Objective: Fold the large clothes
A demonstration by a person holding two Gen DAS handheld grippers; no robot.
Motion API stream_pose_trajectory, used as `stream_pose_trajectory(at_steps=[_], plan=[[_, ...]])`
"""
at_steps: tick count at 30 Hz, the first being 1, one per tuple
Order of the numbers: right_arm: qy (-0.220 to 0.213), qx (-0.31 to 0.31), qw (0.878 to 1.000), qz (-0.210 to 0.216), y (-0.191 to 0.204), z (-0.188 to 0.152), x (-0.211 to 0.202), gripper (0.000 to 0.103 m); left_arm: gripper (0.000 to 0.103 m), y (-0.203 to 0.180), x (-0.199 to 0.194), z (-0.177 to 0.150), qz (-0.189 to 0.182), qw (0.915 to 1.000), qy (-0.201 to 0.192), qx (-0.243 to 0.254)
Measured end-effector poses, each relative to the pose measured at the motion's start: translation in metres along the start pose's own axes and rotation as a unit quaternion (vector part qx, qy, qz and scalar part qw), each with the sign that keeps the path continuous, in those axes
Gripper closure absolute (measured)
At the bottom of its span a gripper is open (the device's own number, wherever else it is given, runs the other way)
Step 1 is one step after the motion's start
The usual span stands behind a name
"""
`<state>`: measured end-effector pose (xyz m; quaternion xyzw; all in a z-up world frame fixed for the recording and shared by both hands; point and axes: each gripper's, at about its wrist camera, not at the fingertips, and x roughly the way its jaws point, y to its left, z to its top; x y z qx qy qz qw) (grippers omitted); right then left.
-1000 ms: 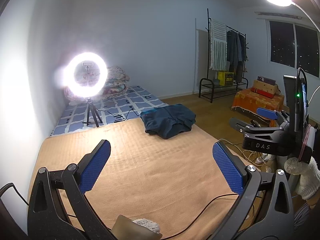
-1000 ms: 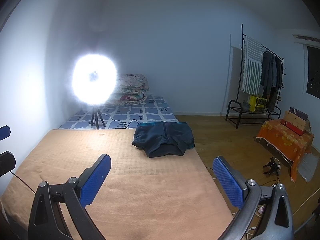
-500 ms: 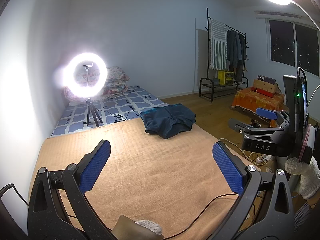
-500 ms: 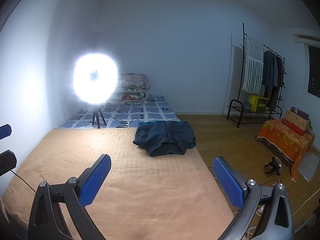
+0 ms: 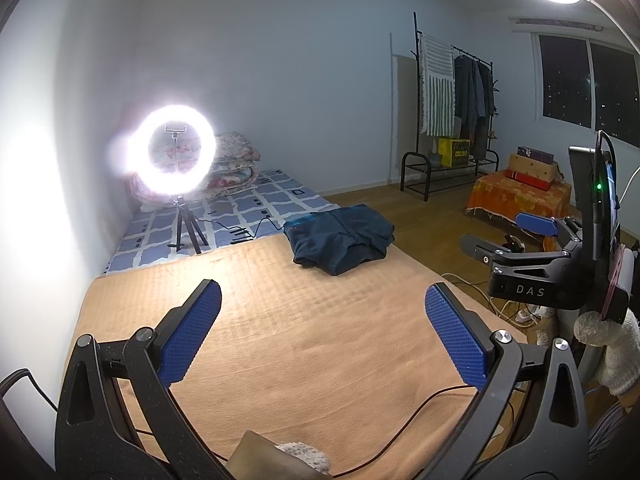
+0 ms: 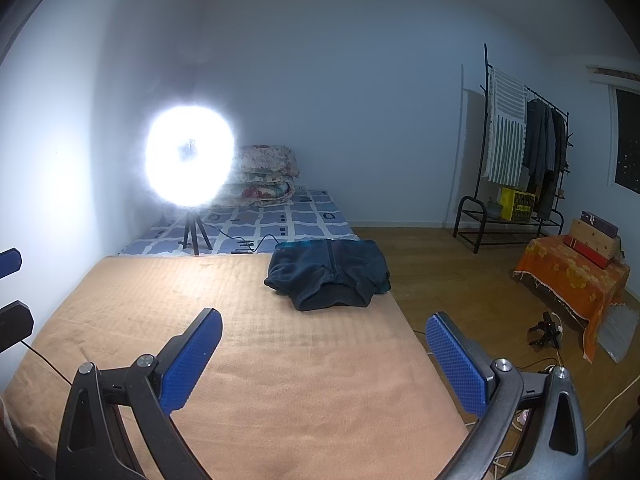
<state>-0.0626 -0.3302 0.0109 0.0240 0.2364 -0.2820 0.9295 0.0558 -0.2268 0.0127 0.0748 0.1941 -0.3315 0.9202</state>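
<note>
The dark garment (image 6: 328, 274) lies already folded into a compact bundle at the far right edge of the blanket (image 6: 248, 360), while both the left gripper (image 5: 320, 336) and right gripper (image 6: 322, 356) hover spread wide and empty, well short of it, so little appears left.

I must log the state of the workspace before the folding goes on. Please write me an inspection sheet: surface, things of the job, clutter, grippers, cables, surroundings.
Surface: tan blanket spread flat, lightly rippled, over the mattress.
Job's things: dark blue garment lies bunched in a rough fold at the blanket's far right corner; neither gripper touches it.
Clutter: nothing seen on the blanket besides the garment.
Grippers: left gripper open, empty, over the near blanket; right gripper open, empty, likewise.
Cables: thin cable crosses the near blanket; black lead runs from the ring light across the checked sheet.
Surroundings: clothes rack, orange-covered stand with boxes, wooden floor.
</note>
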Motion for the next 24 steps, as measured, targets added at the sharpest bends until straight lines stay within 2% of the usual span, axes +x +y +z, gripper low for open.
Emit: stream_pose_trajectory(at_steps=[15,24], plan=[[0.002,-0.003,1.0,0.0,0.0,0.0,0.002,0.0,0.0,0.001,0.0,-0.002,0.001,1.0,-0.001,0.005],[0.006,-0.006,1.0,0.0,0.005,-0.003,0.004,0.0,0.0,0.015,-0.003,-0.003,0.016,0.9995,-0.024,0.016]])
